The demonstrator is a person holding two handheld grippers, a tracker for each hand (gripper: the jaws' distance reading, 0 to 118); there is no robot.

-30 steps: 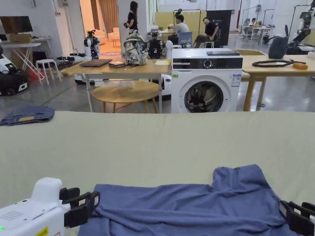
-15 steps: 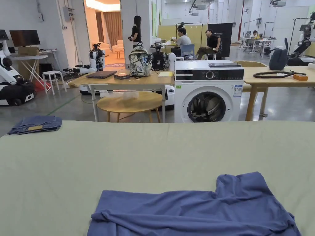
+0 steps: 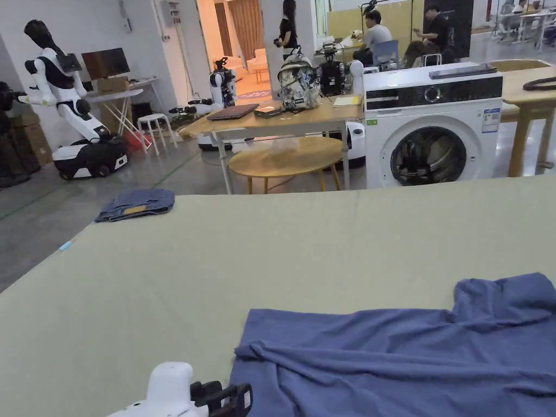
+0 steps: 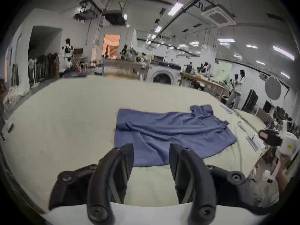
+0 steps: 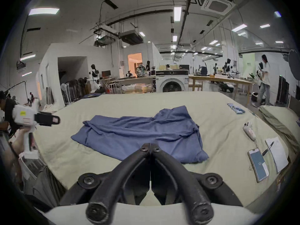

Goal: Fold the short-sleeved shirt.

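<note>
Blue short-sleeved shirt (image 5: 142,134) lies rumpled, part-doubled on the tabletop (image 3: 244,255), folds remaining; my left gripper (image 4: 151,157) jaws spread, right gripper (image 5: 150,147) jaws pressed together, both empty.

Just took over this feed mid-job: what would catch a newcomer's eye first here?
The blue shirt lies rumpled and unfolded on the pale green table, near its front edge. Neither gripper holds it: the left gripper is open before the near hem, and the right gripper is shut and empty. Behind the table stands a white washing machine.
</note>
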